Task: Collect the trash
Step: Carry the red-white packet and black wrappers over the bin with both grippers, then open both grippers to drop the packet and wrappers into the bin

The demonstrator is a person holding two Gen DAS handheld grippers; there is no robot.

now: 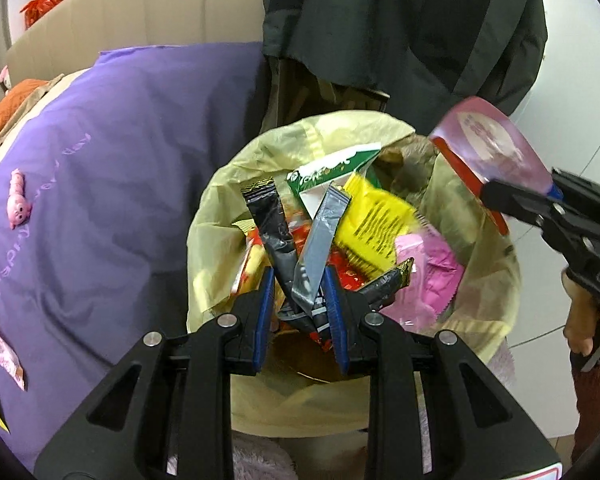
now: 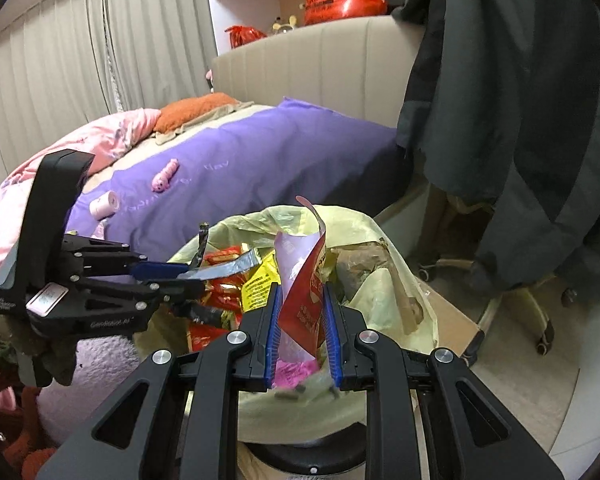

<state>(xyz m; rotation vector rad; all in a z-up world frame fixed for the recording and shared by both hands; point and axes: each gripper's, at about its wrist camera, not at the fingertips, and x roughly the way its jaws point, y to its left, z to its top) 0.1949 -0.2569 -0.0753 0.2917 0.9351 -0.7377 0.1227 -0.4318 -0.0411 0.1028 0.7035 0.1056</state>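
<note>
Black-and-silver stick sachets [image 1: 300, 256] sit pinched in the left gripper [image 1: 300, 320], their long axes crossing and pointing up and away over the yellow-lined trash bin [image 1: 496, 280]. Just beside, the right gripper [image 2: 300, 328] clamps a pink-and-red wrapper [image 2: 304, 276] standing near upright above the same bin. Both loads appear ready for dropping; the next move likely calls for parting each gripper's fingers. Beyond, a pink toy [image 2: 165, 176] lies on the purple bed cover [image 2: 260, 160].

"GeoRobot.AI" on left gripper [image 2: 188, 276] body
</note>
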